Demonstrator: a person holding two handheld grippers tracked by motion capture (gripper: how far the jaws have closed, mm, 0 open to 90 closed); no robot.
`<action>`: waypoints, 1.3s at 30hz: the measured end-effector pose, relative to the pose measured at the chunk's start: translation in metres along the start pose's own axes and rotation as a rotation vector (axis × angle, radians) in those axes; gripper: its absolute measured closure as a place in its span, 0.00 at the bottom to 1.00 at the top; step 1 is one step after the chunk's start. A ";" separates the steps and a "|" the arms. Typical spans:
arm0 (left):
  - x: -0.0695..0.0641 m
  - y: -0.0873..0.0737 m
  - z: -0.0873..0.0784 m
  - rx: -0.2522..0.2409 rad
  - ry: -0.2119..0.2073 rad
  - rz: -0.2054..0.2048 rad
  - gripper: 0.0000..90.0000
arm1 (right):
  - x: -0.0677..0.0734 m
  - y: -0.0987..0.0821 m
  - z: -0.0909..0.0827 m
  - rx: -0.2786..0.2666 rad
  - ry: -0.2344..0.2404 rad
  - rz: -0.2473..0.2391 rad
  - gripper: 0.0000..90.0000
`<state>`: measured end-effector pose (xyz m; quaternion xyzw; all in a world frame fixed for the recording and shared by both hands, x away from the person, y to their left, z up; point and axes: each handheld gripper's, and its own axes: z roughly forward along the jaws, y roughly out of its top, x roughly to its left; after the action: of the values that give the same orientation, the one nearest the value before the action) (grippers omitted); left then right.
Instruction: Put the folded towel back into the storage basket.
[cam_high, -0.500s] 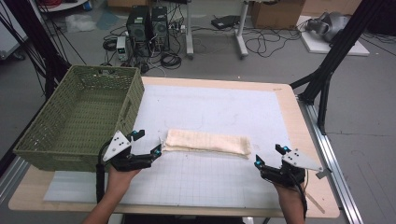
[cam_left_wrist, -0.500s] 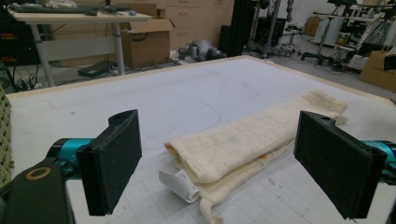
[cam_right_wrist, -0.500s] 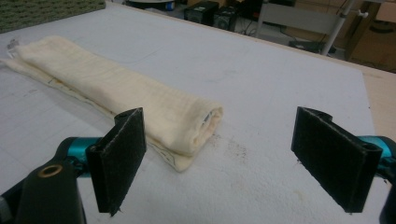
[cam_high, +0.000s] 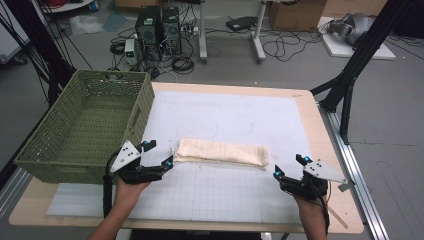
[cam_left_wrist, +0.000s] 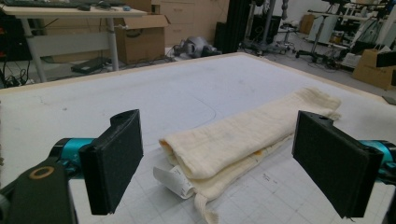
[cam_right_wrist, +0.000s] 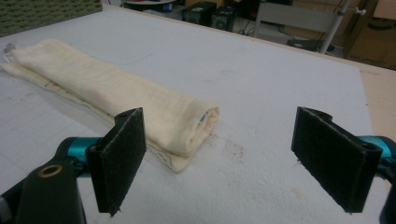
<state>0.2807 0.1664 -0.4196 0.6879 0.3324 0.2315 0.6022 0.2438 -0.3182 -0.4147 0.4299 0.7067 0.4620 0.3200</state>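
Note:
A cream cloth (cam_high: 222, 152), folded into a long narrow strip, lies across the white mat (cam_high: 225, 120). My left gripper (cam_high: 159, 154) stands open just left of the cloth's left end, nothing between its jaws. In the left gripper view the cloth (cam_left_wrist: 238, 135) and its white label (cam_left_wrist: 173, 180) lie a little ahead of the left gripper (cam_left_wrist: 229, 168). My right gripper (cam_high: 287, 167) stands open just off the cloth's right end. The right gripper view has the folded end of the cloth (cam_right_wrist: 126, 98) ahead and to the left of the right gripper (cam_right_wrist: 229, 163).
A green woven basket (cam_high: 85, 125) stands at the table's left side, close to my left gripper. The wooden table edge (cam_high: 332, 150) and a metal rail run along the right. Computers, cables and boxes sit on the floor beyond the table.

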 end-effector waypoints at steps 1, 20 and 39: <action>0.000 0.000 0.000 0.000 0.000 0.000 0.18 | 0.000 0.000 0.000 0.004 0.001 0.000 0.18; -0.001 0.002 0.001 0.011 -0.014 0.007 0.19 | 0.000 0.000 0.000 0.002 0.009 0.001 0.18; 0.000 0.021 0.009 0.049 -0.082 -0.010 0.19 | -0.001 0.000 -0.001 -0.001 0.010 0.006 0.18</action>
<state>0.2905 0.1596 -0.4006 0.7098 0.3166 0.1919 0.5992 0.2439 -0.3197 -0.4146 0.4294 0.7068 0.4654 0.3153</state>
